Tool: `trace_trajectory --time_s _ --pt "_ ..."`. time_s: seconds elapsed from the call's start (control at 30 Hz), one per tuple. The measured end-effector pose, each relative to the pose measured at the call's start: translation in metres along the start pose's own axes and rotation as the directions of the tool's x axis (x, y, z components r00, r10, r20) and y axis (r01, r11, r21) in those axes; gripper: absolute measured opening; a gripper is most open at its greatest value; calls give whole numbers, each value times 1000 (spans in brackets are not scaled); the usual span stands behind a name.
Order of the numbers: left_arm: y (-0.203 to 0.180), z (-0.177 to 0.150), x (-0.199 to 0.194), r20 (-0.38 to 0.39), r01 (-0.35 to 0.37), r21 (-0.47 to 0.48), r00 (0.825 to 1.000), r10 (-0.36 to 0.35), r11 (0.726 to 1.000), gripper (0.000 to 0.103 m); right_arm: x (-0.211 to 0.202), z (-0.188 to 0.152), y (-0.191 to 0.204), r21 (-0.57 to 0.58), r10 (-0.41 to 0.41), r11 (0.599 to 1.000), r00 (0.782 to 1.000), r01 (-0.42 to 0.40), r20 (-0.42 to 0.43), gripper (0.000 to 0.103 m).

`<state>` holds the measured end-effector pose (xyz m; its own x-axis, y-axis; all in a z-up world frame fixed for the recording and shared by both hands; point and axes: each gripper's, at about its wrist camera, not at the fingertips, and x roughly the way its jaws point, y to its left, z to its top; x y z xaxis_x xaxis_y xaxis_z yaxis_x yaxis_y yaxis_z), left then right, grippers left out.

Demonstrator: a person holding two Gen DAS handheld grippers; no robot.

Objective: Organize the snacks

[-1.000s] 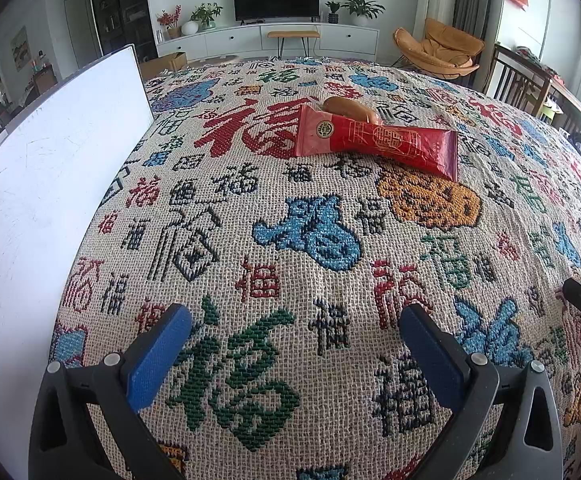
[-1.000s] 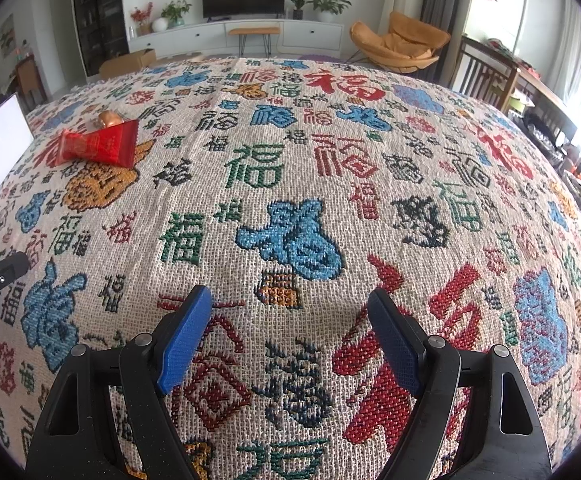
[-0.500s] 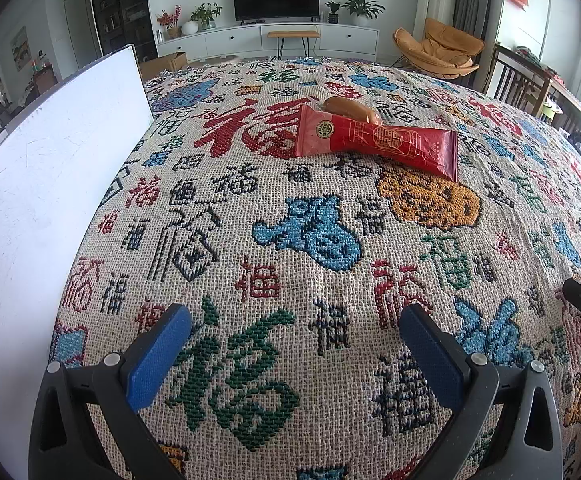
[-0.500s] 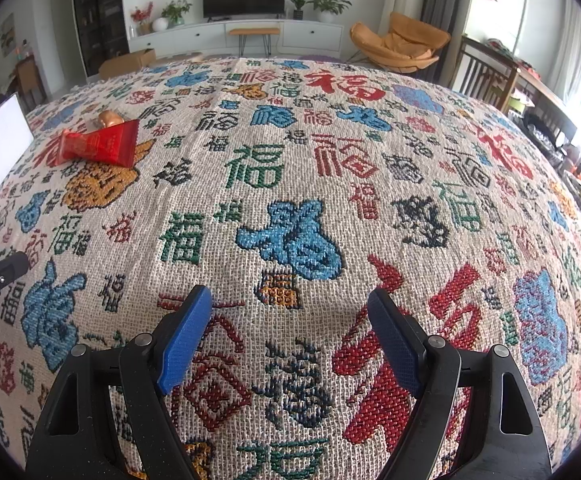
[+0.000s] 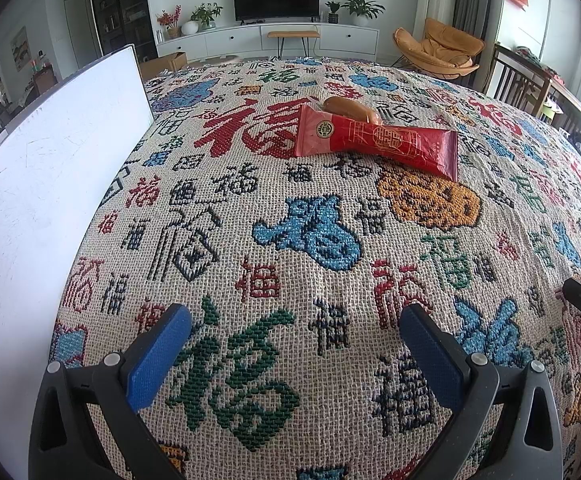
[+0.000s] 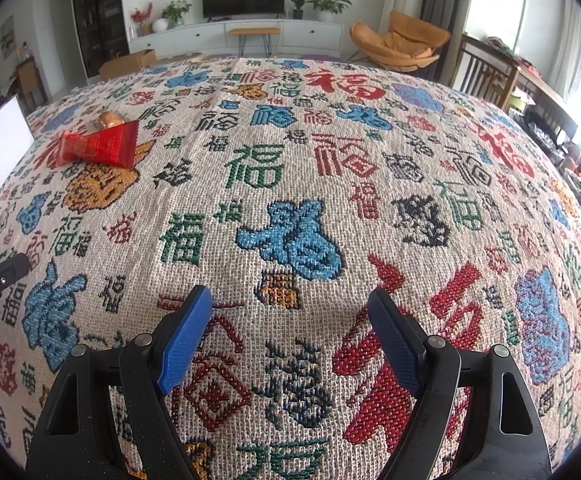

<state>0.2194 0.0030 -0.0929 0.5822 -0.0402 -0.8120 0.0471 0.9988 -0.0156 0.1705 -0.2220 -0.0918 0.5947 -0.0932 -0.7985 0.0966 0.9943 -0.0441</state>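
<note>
- White board [image 5: 46, 184]: stands along the left edge of the cloth, left of everything else.
- Left gripper [image 5: 294, 348]: blue-padded jaws spread wide, holding nothing, low over the patterned tablecloth [image 5: 310, 236].
- Red snack packet [image 5: 378, 142]: lies flat on the cloth, ahead of the left gripper and slightly to its right, well apart from it. Its long axis runs across the left view, left end higher, right end lower, so it lies crosswise to those jaws.
- Orange-brown wrapped snack [image 5: 348, 107]: touching the packet's far edge, partly hidden behind it.
- Right gripper [image 6: 290, 332]: jaws likewise wide and empty. From here the packet [image 6: 98, 146] sits far off to the upper left.
- Judgement: the left gripper is the nearer one and faces the packet almost directly; a forward reach would suit it, closing across the packet's narrow width.
</note>
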Motion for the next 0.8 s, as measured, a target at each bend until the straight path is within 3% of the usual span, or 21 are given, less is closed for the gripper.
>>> trace_trajectory --time_s 0.8 --pt "0 0 0 0 0 0 1000 0 1000 103 0 0 -1 5 4 1000 1000 -4 -1 83"
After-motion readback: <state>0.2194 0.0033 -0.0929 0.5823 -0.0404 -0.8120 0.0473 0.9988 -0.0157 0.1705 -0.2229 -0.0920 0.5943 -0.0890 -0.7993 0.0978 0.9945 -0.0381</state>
